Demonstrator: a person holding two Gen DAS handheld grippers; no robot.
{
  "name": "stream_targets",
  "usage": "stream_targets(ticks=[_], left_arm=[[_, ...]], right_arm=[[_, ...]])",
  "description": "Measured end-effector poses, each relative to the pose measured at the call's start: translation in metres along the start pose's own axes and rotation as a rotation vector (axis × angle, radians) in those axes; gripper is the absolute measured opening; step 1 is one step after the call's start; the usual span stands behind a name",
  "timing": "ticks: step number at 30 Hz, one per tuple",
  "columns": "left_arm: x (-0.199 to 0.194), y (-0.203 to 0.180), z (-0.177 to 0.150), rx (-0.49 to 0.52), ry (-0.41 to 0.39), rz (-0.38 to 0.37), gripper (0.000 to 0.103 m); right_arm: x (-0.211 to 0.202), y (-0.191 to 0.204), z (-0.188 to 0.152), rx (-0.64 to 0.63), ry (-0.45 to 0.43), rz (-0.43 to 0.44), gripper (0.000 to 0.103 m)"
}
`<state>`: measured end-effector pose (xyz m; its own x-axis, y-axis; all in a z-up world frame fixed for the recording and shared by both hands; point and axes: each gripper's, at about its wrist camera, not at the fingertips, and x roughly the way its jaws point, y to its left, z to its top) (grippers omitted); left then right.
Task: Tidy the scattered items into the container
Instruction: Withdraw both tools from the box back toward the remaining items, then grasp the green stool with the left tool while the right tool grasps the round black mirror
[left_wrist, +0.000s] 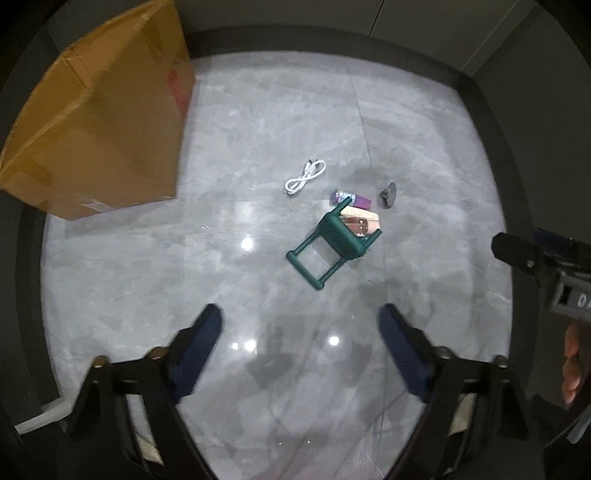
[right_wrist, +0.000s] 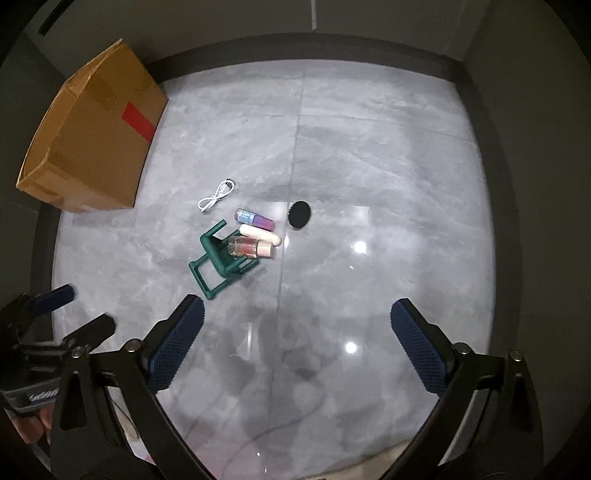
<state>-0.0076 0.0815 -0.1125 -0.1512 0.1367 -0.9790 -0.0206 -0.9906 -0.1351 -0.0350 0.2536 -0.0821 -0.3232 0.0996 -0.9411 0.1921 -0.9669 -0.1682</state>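
Presently, on the floor (right_wrist: 369, 184):
Container: cardboard box (right_wrist: 92, 147) stood at the far left, its inside hidden.
Scattered items: white cable (right_wrist: 216, 195), purple bottle (right_wrist: 255, 219), cream tube (right_wrist: 260, 235), clear bottle (right_wrist: 251, 249), black disc (right_wrist: 299, 214) and toppled green stool (right_wrist: 218, 258) lay clustered outside the box, well apart from it.
Left gripper (left_wrist: 301, 325): held high over the floor, fingers spread wide, empty.
Right gripper (right_wrist: 297, 317): likewise raised, wide apart, empty; both seemingly aimed at the cluster.
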Motion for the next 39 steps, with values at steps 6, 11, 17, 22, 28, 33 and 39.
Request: stream_targets(ticks=[6,11,17,22,28,33,39], left_arm=[[0.059,-0.012,0.028,-0.049,0.018,-0.027,0.076],[0.099,-0.02,0.054,-0.102,0.052,-0.012,0.076],[0.131,-0.02,0.064,-0.162,0.107,0.014,0.067],[0.151,-0.014,0.059,-0.204,0.149,0.005,0.06],[0.159,-0.008,0.055,-0.216,0.166,0.007,0.045],[0.162,-0.006,0.054,-0.219,0.18,-0.001,0.02],[0.162,-0.005,0.045,-0.196,0.182,0.007,0.015]], right_arm=[[0.055,-0.017,0.013,-0.056,0.022,0.006,0.098],[0.096,-0.031,0.029,-0.067,0.027,0.017,0.097],[0.131,-0.039,0.047,-0.065,0.027,0.037,0.097],[0.157,-0.029,0.06,-0.087,0.033,0.034,0.094],[0.181,-0.015,0.069,-0.11,0.051,0.008,0.08],[0.189,-0.015,0.071,-0.083,0.076,-0.005,0.027],[0.177,-0.023,0.066,-0.047,0.07,0.029,0.021]])
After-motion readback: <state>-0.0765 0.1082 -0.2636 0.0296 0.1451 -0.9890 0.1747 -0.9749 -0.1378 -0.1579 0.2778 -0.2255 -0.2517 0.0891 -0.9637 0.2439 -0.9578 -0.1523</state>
